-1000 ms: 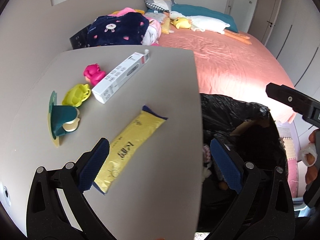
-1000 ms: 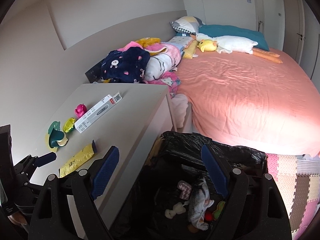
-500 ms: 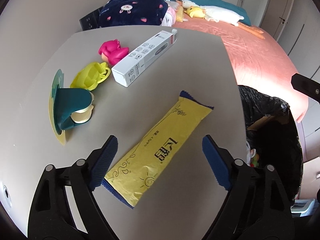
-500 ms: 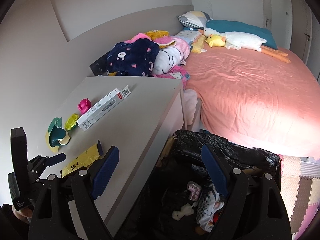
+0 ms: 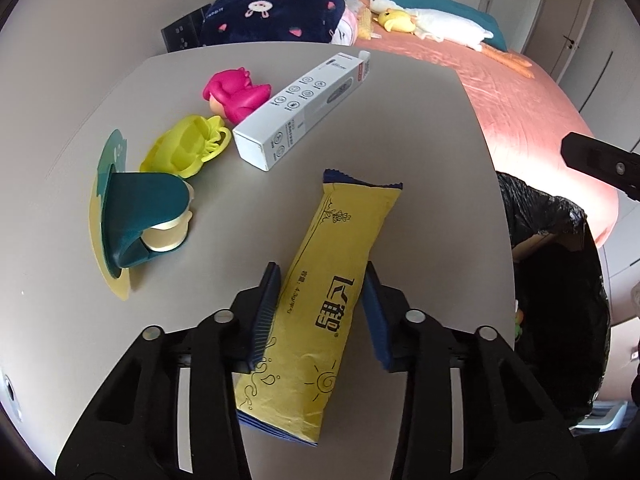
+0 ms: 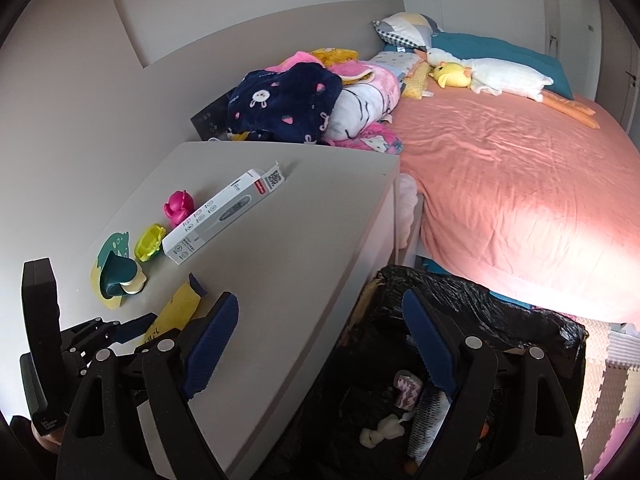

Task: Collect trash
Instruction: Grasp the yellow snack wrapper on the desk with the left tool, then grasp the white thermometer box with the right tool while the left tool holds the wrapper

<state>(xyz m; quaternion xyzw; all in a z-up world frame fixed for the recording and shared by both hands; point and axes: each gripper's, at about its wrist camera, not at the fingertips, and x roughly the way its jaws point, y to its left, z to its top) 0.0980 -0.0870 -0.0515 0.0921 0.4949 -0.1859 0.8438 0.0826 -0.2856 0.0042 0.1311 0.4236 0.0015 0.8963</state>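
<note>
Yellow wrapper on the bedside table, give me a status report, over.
Left gripper closing around yellow wrapper, wrapper flat on table. Right gripper open, empty, above black-lined bin. Nothing in the way.

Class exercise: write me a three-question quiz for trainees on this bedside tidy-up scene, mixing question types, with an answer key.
1. True or false: the white cardboard box lies between the left gripper's jaws.
2. Which object sits nearest the white box's near end? A) pink plastic toy B) yellow-green plastic toy C) teal tape dispenser
3. Fill in: the black bin bag stands between the grey cabinet top and the ____.

Key: 1 false, the long yellow packet is between them as they close. 2 B. 3 the bed with the salmon-pink cover.
</note>
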